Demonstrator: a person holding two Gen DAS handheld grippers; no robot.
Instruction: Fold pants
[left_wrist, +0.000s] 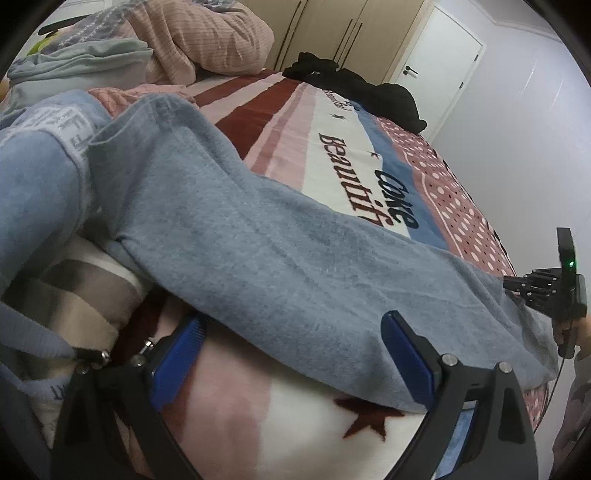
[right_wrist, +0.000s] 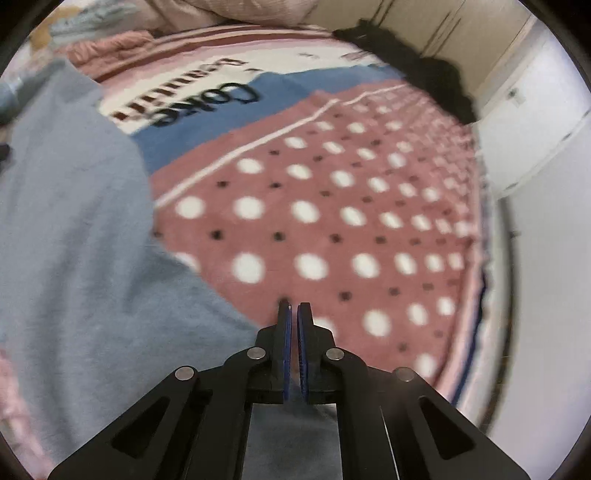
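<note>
Left wrist view
Pants (left_wrist: 266, 236): grey-blue, spread along the patterned blanket (left_wrist: 332, 122); one leg running from upper left down toward lower right, hem end near the far gripper.
Left gripper (left_wrist: 291, 354): blue-padded fingers wide apart, nothing between them; hovering low at the near edge of the leg, the right-hand pad just over the cloth edge.
Right gripper (left_wrist: 509, 286): seen at the frame's right edge, at the hem end of the leg; grip impossible to tell from this angle.
Drawstring (left_wrist: 88, 356): metal-tipped cord at lower left, beside the waist region.
Background: pink quilt (left_wrist: 207, 37), grey garment (left_wrist: 85, 62) and black clothing (left_wrist: 369, 88) heaped at the far side of the bed.

Right wrist view
Right gripper (right_wrist: 294, 306): blades drawn nearly together, only a thin slit between; grey cloth visible beneath the base, but actual pinching of fabric cannot be told.
Pants (right_wrist: 74, 240): filling the left half, edge ending just left of the fingertips.
Blanket (right_wrist: 332, 206): dotted pink area ahead, slightly blurred.

Step in hand: likely taking hold of the leg end and near edge before a fold.
Next move: probably closing the left pads on the cloth edge, then lifting both ends together so the leg carries over flat.
Containers: none visible; wardrobe doors (left_wrist: 332, 26) shut, contents unseen.
</note>
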